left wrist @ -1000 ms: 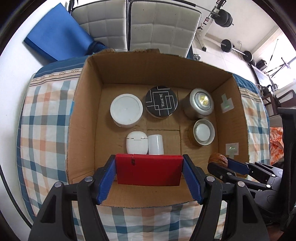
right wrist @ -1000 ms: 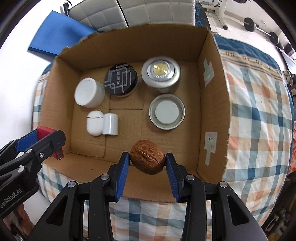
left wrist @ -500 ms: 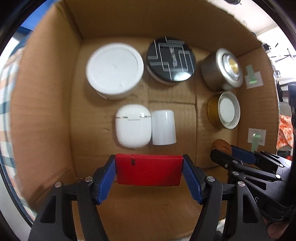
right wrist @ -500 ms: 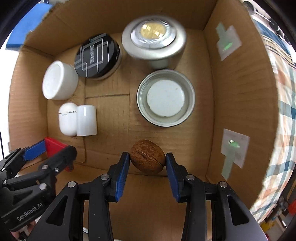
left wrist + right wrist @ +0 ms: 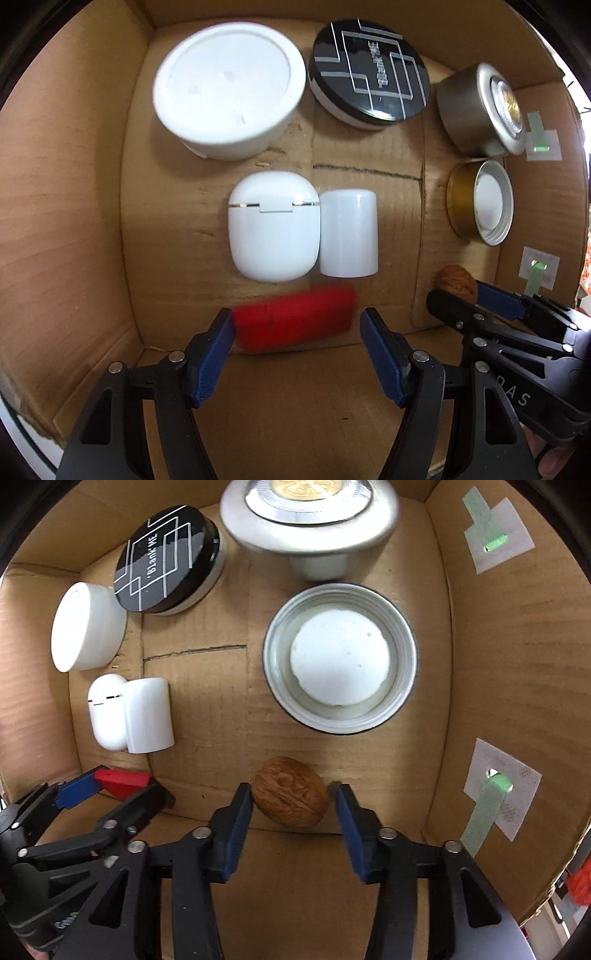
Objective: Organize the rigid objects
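left hand-held gripper (image 5: 297, 326) spread around the red block (image 5: 295, 323); right hand-held gripper (image 5: 293, 805) spread around the walnut (image 5: 290, 792) in the box (image 5: 517, 664).

Red block (image 5: 295, 319) motion-blurred; silver can (image 5: 310, 520) cut off by top edge.

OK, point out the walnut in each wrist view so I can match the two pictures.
Left wrist view: the walnut sits far right, lower middle, on the box floor at the tips of the right tongs.
Right wrist view: walnut at bottom centre, between the open right tongs' blue pads.
Shared landmark: the round tin with the white disc, just beyond the walnut in both.
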`<state>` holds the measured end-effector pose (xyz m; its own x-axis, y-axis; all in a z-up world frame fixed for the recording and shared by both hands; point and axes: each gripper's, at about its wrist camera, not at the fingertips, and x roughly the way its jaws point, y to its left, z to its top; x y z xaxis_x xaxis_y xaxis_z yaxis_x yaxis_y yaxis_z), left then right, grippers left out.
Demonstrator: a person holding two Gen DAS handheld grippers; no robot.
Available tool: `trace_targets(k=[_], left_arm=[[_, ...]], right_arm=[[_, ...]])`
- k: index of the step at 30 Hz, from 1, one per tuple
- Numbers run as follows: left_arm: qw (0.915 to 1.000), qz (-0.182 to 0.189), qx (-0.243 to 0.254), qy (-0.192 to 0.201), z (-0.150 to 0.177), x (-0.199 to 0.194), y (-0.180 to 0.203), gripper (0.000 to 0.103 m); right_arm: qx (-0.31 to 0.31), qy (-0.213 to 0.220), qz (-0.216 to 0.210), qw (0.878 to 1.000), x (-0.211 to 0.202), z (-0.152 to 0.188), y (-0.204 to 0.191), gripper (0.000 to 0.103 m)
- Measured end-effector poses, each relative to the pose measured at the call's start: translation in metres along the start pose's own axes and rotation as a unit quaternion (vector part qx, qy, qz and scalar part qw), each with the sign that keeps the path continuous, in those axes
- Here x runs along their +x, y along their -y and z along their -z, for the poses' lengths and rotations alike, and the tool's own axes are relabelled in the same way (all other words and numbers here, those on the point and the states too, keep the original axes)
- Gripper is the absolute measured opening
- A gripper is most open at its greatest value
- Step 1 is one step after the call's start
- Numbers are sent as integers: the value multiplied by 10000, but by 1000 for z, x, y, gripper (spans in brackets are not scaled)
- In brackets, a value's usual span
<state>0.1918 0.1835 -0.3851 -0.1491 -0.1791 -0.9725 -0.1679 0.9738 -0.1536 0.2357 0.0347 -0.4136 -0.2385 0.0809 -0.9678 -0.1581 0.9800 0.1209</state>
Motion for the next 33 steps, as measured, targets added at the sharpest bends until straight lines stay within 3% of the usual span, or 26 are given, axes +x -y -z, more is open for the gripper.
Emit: trace_targets(k=[3, 14, 20, 22, 33], left_arm=[[10000, -7, -47, 57, 2, -8, 0, 68], [9976, -166, 29, 670, 29, -63, 17, 68], [9924, -300, 13, 1195, 46, -100, 16, 82], [9902, -301, -18, 1362, 52, -113, 16, 101], [9812, -411, -43, 1888, 76, -152, 24, 103]], right_arm=[[61, 61, -34, 10000, -6, 1, 5, 64], [-24, 433, -23, 9991, -57, 19, 9, 76], [-160, 863, 83, 9961, -98, 34, 7, 93], [-130, 989, 51, 9950, -110, 42, 5, 100], [-109, 1486, 72, 9888, -146, 88, 4, 103]])
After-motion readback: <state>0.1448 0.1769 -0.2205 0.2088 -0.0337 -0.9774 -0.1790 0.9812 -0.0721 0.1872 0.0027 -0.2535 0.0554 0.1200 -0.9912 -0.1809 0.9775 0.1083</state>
